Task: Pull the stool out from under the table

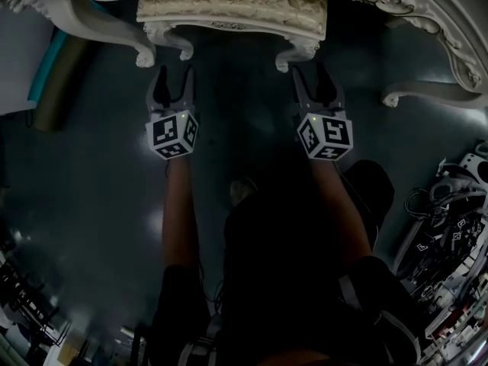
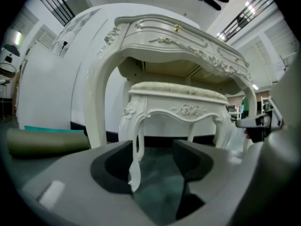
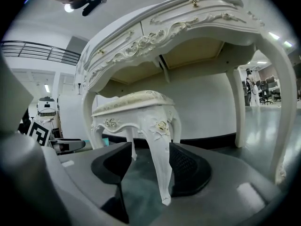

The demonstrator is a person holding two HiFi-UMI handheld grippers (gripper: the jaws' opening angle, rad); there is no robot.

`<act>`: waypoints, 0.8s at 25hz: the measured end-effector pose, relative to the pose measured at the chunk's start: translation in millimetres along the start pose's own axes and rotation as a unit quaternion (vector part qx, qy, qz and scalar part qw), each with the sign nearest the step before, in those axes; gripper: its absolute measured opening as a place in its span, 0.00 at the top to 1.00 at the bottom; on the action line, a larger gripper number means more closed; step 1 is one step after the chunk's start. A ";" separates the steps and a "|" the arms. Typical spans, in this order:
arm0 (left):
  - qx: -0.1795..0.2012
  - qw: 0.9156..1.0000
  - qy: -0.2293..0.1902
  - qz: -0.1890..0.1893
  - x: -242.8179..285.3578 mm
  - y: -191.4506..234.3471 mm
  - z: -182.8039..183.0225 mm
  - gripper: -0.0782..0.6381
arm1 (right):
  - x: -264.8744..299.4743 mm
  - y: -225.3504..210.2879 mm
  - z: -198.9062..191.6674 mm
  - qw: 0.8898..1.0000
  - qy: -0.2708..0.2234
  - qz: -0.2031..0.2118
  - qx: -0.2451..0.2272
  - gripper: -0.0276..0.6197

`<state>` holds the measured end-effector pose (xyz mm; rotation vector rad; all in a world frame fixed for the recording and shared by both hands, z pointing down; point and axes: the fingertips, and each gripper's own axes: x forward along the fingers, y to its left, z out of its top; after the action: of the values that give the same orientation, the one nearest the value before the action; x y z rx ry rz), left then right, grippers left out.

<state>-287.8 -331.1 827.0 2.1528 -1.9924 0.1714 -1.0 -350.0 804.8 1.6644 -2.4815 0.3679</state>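
The stool [image 1: 232, 10] is sitting mostly tucked under the table [image 1: 427, 6], looking cream-white with carved roses, curvy legs and a patterned cushion. The left gripper [image 1: 174, 75] is gaping around one front leg [image 2: 136, 161] and the right gripper [image 1: 313, 75] is gaping around the other front leg [image 3: 162, 168], neither squeezing.

The stool [image 1: 232, 6] is white with a cream, floral-patterned cushion, the table [image 3: 188, 25] is white with small gold knobs, the floor [image 1: 91, 204] is dark grey-green, and the left gripper [image 1: 174, 75] and right gripper [image 1: 311, 73] are dark grey with black-and-white square markers.
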 end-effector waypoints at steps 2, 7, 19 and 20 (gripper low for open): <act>-0.005 1.000 0.005 0.002 9.5 10.3 -3.7 0.52 | 7.0 -2.8 -5.2 1.000 0.004 -0.006 0.003 0.55; 0.001 1.000 0.013 -0.006 32.5 22.0 -6.6 0.49 | 22.1 -6.3 -13.5 1.000 0.014 -0.016 -0.001 0.51; 0.016 0.999 0.045 0.004 82.2 58.0 -24.8 0.44 | 55.2 -8.5 -24.0 0.999 0.027 -0.029 -0.009 0.45; 0.014 0.999 0.042 0.003 85.2 59.0 -23.8 0.44 | 56.8 -9.8 -24.2 0.999 0.027 -0.032 -0.010 0.45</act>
<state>-338.1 -412.5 873.1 2.1200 -1.9608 0.2887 -14.3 -397.5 843.0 1.6982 -2.3801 0.3744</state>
